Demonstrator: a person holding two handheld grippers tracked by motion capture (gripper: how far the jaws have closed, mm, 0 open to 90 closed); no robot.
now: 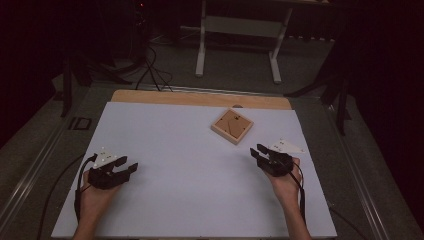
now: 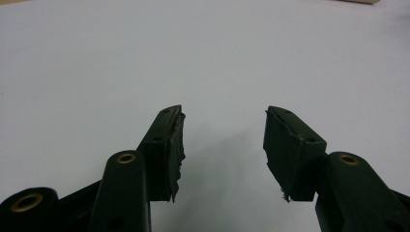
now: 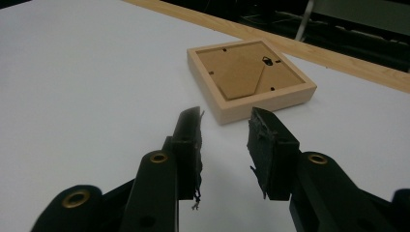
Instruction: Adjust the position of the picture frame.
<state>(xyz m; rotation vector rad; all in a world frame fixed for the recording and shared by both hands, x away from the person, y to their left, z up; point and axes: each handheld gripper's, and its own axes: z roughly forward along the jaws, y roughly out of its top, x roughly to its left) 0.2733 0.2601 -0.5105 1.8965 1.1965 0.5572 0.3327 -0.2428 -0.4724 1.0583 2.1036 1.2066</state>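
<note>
Resting at the lower left of the high view, the left gripper (image 1: 131, 166) is holding its jaws apart over bare white tabletop (image 1: 190, 175) — nothing between them. Right of centre, the wooden frame (image 1: 232, 125) is lying face down. At the lower right, the right gripper (image 1: 256, 151) is pointing at it, jaws apart — near, not touching.

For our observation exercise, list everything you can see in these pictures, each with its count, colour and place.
Picture frame: one, light wood, lying back side up on the right far part of the sheet.
Sheet: one, white, covering the table.
Table: one, wooden edge showing at the far side.
Stand: one, white legs, on the floor beyond the table.
Cables: several, black, on the floor at far left.
Left gripper: one, black, open, empty, near left.
Right gripper: one, black, open, empty, pointing at the picture frame.
</note>
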